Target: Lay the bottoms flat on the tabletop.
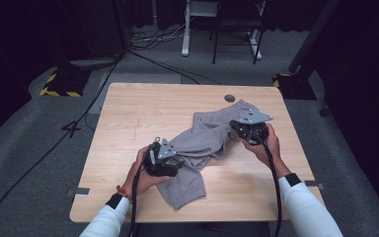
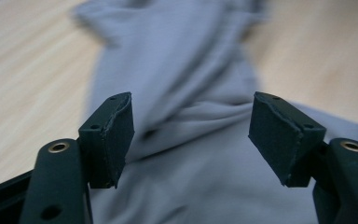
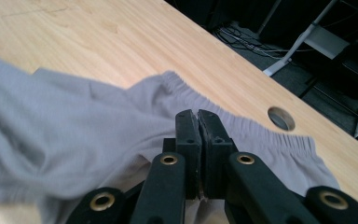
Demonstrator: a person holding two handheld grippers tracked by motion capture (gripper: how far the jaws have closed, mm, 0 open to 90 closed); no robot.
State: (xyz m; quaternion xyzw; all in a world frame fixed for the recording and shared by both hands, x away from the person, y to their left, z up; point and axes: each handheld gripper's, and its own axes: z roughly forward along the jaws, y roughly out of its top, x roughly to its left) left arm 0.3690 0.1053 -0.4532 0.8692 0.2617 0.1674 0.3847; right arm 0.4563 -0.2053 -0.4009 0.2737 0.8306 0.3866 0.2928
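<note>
A pair of grey shorts (image 1: 202, 140) lies crumpled across the wooden table (image 1: 128, 113), elastic waistband at the far right, one leg reaching toward the near edge. My left gripper (image 1: 176, 163) hovers over the near leg. In the left gripper view it (image 2: 191, 135) stands open, with grey cloth (image 2: 191, 56) below and beyond the pads and nothing pinched. My right gripper (image 1: 238, 129) is at the waistband end. In the right gripper view it (image 3: 198, 116) is shut with the pads pressed together, and the shorts (image 3: 74, 121) gather up to them beside the ruffled waistband (image 3: 256, 128).
A round cable hole (image 1: 230, 98) sits in the tabletop beyond the shorts. Bare wood spreads over the table's left half. Cables and a white desk leg (image 1: 185, 29) are on the grey floor behind. The person's white sleeves (image 1: 303, 207) come in from the bottom.
</note>
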